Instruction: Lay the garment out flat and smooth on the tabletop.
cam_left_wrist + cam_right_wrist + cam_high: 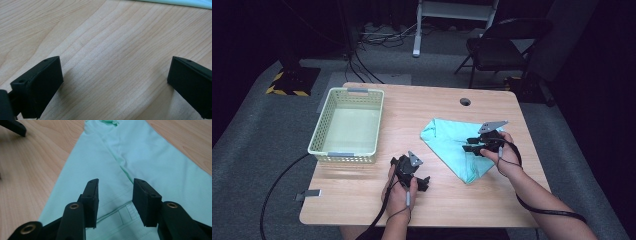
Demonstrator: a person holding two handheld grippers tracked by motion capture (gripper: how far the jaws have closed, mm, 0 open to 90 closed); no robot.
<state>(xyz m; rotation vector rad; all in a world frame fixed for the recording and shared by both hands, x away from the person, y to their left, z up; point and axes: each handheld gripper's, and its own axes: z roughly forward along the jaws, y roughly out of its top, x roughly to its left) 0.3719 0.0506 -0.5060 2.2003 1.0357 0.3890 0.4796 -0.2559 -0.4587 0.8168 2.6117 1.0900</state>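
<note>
A mint-green garment (444,140), folded into a rough triangle, lies on the right half of the wooden table (422,105). My right gripper (473,143) hovers over its right part. In the right gripper view the right gripper (115,187) has its jaws partly apart just above the garment (155,157), near a seam and a small sewn label, with no fabric pinched between the pads. My left gripper (411,172) rests at the table's front middle. Seen in its own view, the left gripper (115,72) stands wide open over bare wood, and the garment's edge (180,2) lies beyond it.
A pale yellow-green plastic basket (324,122) with nothing in it stands at the table's left. A round cable hole (465,102) sits near the far edge. Beyond the table are a folding chair (507,45) and cables on the floor. One left-gripper finger (15,127) shows far off.
</note>
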